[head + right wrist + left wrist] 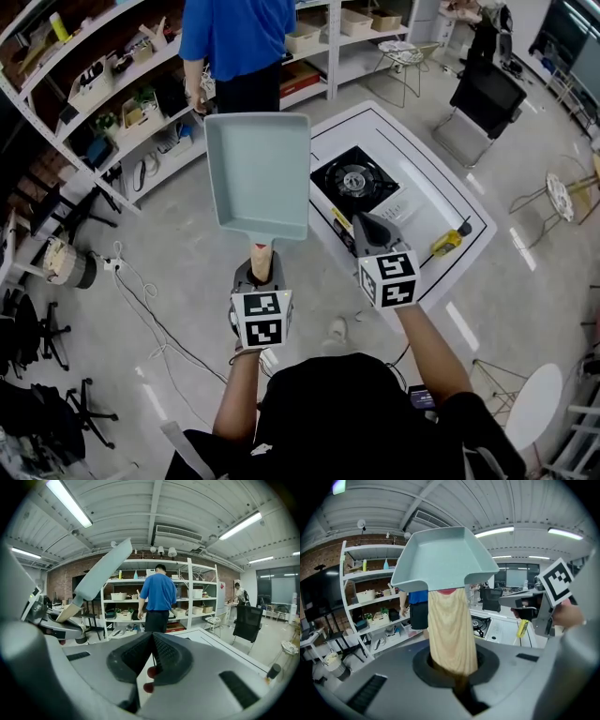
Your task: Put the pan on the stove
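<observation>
Blue-green, pale and rectangular, the shallow pan [258,173] is up in the air over the grey floor [169,272]. It reaches out at 12 o'clock from my left hand-held gripper [260,272], whose jaws are clamped on the pan's light wooden handle [261,255]. In the left gripper view that handle [450,630] runs straight down into the grip, and the pan [445,557] tilts up above it.

The black single-burner stove [354,183] sits on the white surface [441,202] at 3 o'clock of the pan, apart from it. My right hand-held gripper [375,230] hangs at 3 o'clock of the left one, with its jaws closed together on nothing [152,651]. A small yellow object [446,242] lies on the surface at 3 o'clock of it.

At 12 o'clock a person in a blue shirt [239,37] stands at the white shelves [122,103].
</observation>
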